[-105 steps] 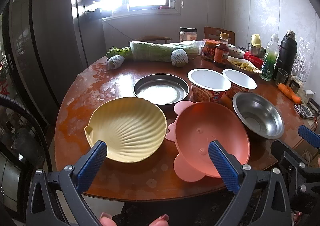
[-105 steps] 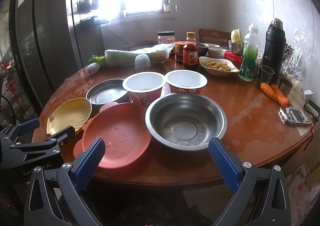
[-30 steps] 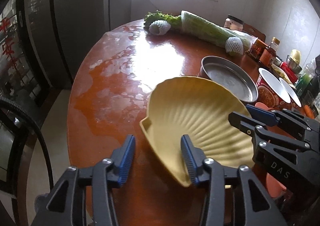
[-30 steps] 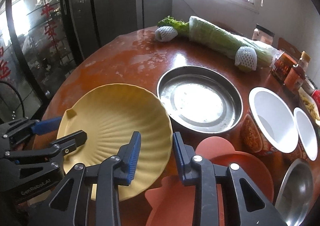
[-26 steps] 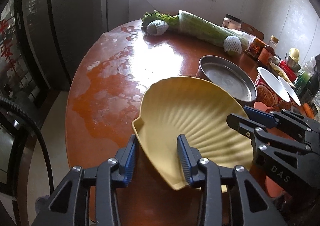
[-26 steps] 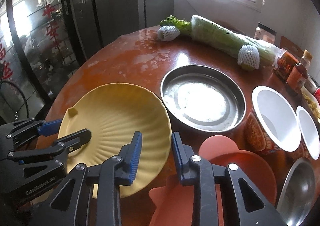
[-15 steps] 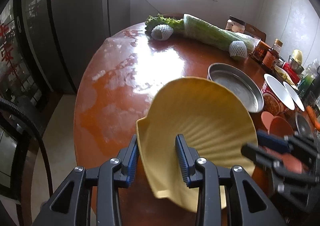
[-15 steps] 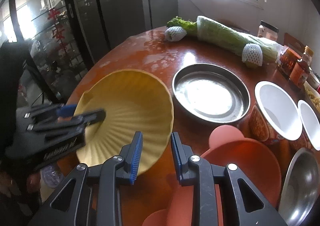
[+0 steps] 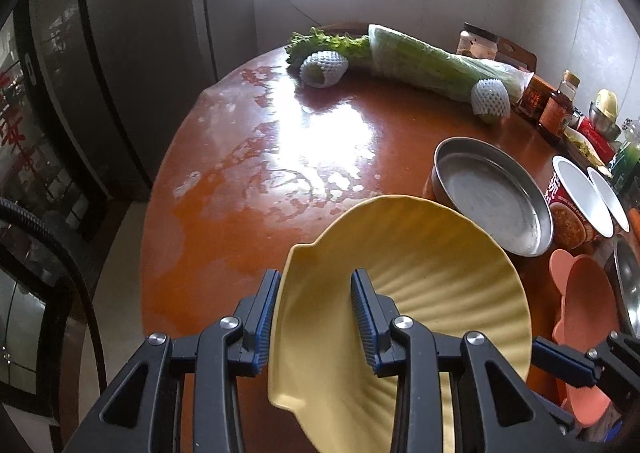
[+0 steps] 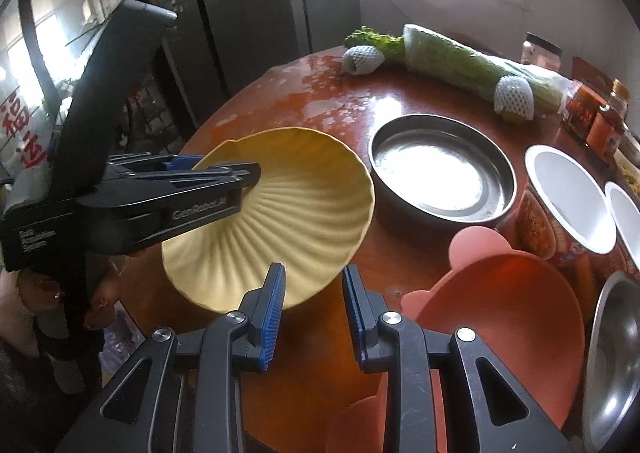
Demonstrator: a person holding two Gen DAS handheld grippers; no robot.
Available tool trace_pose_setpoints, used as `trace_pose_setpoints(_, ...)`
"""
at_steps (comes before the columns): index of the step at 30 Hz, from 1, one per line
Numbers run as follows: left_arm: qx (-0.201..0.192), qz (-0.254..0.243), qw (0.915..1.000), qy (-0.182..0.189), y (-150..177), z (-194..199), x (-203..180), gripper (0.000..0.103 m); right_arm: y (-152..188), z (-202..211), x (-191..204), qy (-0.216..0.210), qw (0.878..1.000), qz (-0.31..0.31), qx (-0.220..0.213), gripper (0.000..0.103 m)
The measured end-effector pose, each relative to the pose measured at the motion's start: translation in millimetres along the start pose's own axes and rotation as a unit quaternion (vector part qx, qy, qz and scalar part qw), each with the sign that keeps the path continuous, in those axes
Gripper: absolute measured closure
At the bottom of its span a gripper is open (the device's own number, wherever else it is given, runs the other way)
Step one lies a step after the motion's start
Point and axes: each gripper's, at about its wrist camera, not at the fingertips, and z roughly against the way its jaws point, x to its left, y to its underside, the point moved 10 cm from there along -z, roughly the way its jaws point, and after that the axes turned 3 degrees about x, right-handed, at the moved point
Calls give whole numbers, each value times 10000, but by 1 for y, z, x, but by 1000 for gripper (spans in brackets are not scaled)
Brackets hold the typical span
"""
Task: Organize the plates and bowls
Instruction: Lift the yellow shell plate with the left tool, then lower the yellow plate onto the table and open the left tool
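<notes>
Above the red-brown tabletop (image 9: 248, 189) your left gripper (image 9: 316, 313) has its fingers clamped on the yellow shell-shaped plate (image 9: 420, 293), lifted and tilted. Your right gripper (image 10: 314, 305) is empty, fingers apart. Nothing is stacked yet; the metal pan (image 10: 440, 173) and the pink bowl (image 10: 500, 313) wait.

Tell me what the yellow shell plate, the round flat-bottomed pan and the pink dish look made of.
Yellow shell plate: probably matte plastic or melamine; even opaque colour, moulded ribs, no shine.
Pan: metal, likely stainless steel; grey, with bright window glare on its flat bottom.
Pink dish: likely plastic or silicone; flat salmon colour, dull surface, rounded ear-like tabs. Which of the two cannot be told.
</notes>
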Motion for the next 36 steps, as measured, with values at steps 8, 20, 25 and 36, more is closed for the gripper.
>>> trace_pose_setpoints(8,37,-106,9999,106,-6,-11,-5,66,3,7,4,-214,9996,-201,-59,71)
trace_pose_setpoints(20,26,-174,9991,379,-3,-13,-11,52,4,8,3,-324,9989,-324,-56,70)
trace_pose_setpoints(25,-79,-61,9996,245,-3,-6,0,46,4,10,2,-228,9992,-308,-91,66)
trace_pose_setpoints(36,-668,103,9977,109,-16,54,15,40,-3,40,-4,-66,9986,-326,-423,65)
